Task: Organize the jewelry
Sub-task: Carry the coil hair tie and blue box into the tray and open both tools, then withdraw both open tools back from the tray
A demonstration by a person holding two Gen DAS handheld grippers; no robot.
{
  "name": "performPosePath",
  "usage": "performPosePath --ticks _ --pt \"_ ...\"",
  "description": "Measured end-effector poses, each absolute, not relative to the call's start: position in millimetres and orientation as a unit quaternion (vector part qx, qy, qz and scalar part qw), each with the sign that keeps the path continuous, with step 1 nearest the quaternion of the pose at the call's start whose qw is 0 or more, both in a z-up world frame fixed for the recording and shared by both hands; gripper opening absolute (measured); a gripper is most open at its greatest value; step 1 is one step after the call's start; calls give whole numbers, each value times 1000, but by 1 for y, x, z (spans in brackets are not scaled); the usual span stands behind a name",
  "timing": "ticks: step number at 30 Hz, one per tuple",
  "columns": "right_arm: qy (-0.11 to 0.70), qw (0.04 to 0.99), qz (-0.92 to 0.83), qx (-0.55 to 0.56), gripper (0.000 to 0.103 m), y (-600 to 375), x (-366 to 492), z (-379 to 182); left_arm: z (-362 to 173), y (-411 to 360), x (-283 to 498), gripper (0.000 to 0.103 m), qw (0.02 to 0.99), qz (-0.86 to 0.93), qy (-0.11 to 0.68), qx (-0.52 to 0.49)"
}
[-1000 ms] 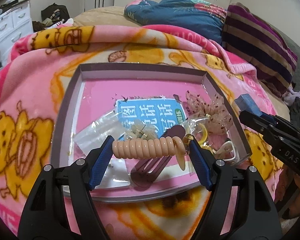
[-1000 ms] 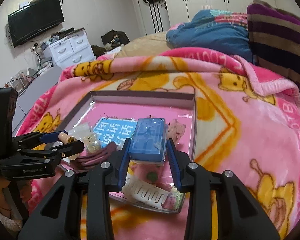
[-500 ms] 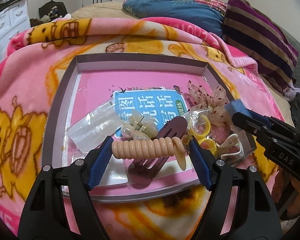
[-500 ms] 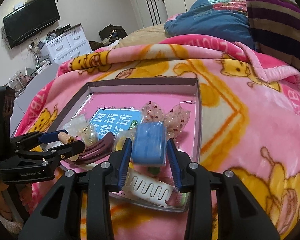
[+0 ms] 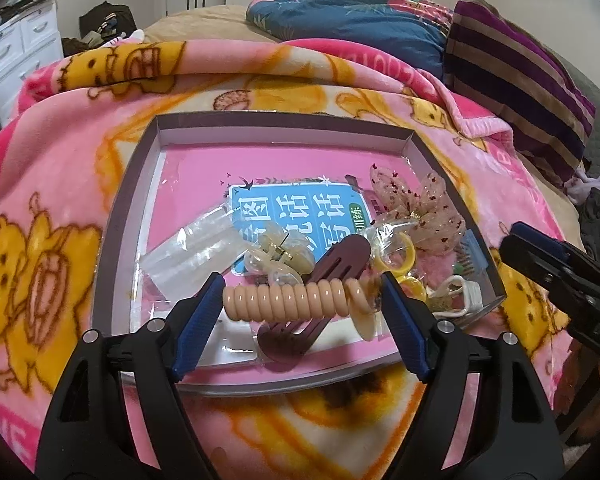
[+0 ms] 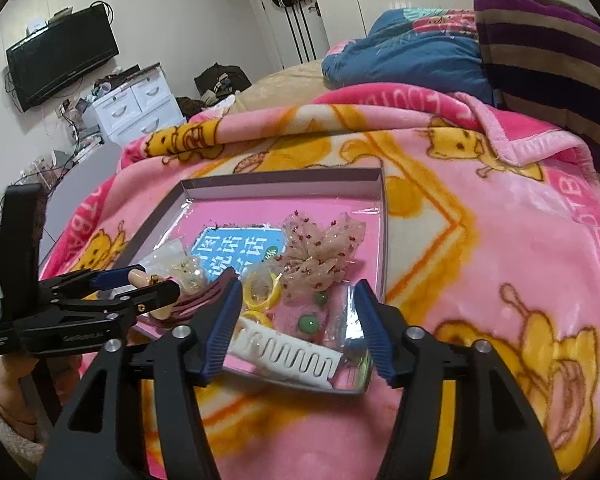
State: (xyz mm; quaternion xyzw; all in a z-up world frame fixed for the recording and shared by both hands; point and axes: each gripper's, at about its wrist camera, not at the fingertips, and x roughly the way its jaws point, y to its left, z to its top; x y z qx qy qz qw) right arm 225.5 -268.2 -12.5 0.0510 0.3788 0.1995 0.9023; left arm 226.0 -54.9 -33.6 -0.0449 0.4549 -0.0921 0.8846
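A shallow grey-rimmed tray (image 5: 120, 216) lies on a pink blanket and holds hair accessories and jewelry. My left gripper (image 5: 300, 300) is shut on a beige spiral hair coil (image 5: 292, 300), held just above the tray's near edge over a maroon hair clip (image 5: 328, 272). My right gripper (image 6: 298, 304) is open and empty above the tray's near right corner, over a white comb clip (image 6: 288, 350), yellow rings (image 6: 262, 288) and green beads (image 6: 308, 324). A spotted tulle bow (image 6: 320, 256) lies beyond. The blue box it held is not visible.
A blue-labelled booklet (image 5: 296, 216) and a clear plastic bag (image 5: 196, 248) lie in the tray. A striped purple pillow (image 6: 548, 64) and blue quilt (image 6: 412, 48) lie at the back. White drawers (image 6: 136, 108) and a TV (image 6: 60, 64) stand to the left.
My right gripper held a blue box over the tray, then opened; the box is gone from between its fingers. The left gripper keeps the coil and has edged closer to the tray.
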Motion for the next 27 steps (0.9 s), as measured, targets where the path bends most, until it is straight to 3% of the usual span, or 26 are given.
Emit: performPosePath --ticks 6,8,12,14,27 --pt "358 910 200 58 73 -276 199 9 -17 -51 216 79 892 -88 441 -51" --pt "352 912 201 58 83 -277 191 16 -11 -50 211 80 894 -87 436 -52" --pt "340 916 208 53 84 -275 170 29 3 -48 197 87 900 -86 424 -52" --pt "336 917 210 51 94 -274 162 33 11 -46 188 91 904 -86 416 -52" --pt "316 925 208 28 99 -247 105 21 13 -22 124 94 912 -61 403 -49"
